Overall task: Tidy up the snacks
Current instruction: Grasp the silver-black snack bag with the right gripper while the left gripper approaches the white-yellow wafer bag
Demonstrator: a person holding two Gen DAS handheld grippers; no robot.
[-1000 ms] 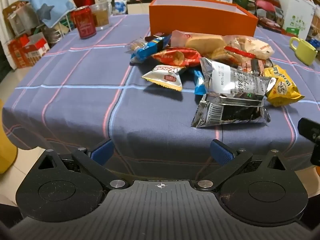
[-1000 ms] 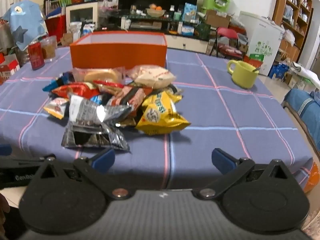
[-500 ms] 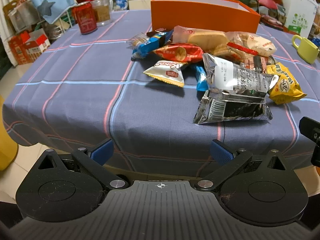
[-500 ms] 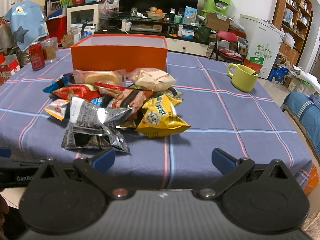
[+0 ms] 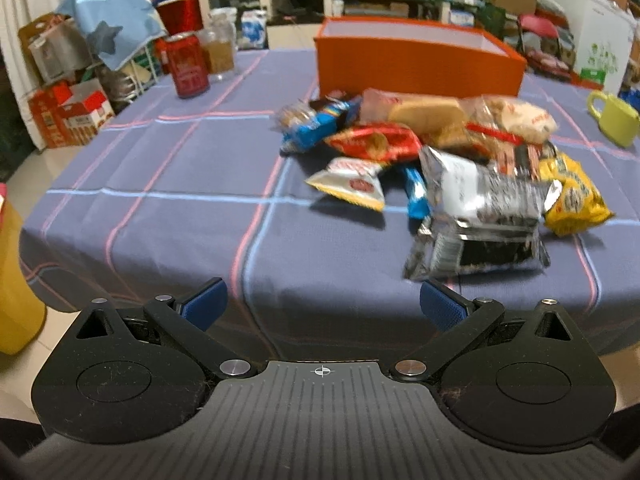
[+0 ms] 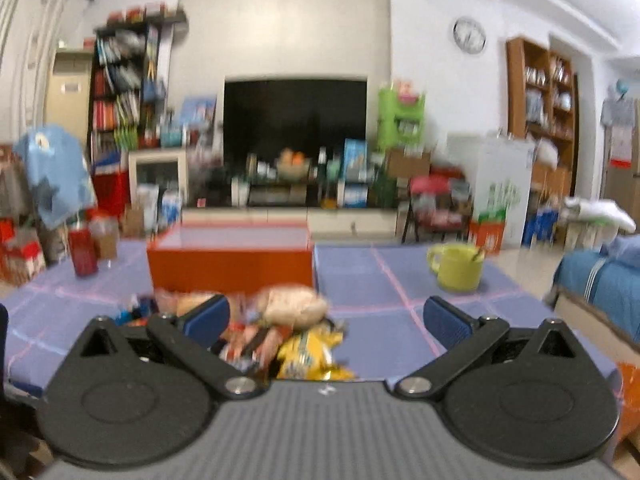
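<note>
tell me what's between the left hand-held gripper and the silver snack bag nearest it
Only bare blue checked tablecloth. In the left wrist view, the open left hand-held gripper faces the silver snack bag with nothing lying across that stretch.

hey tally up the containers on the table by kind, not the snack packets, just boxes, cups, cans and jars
orange box: 1
yellow-green mug: 1
red can: 1
glass jar: 1
Total: 4
</note>
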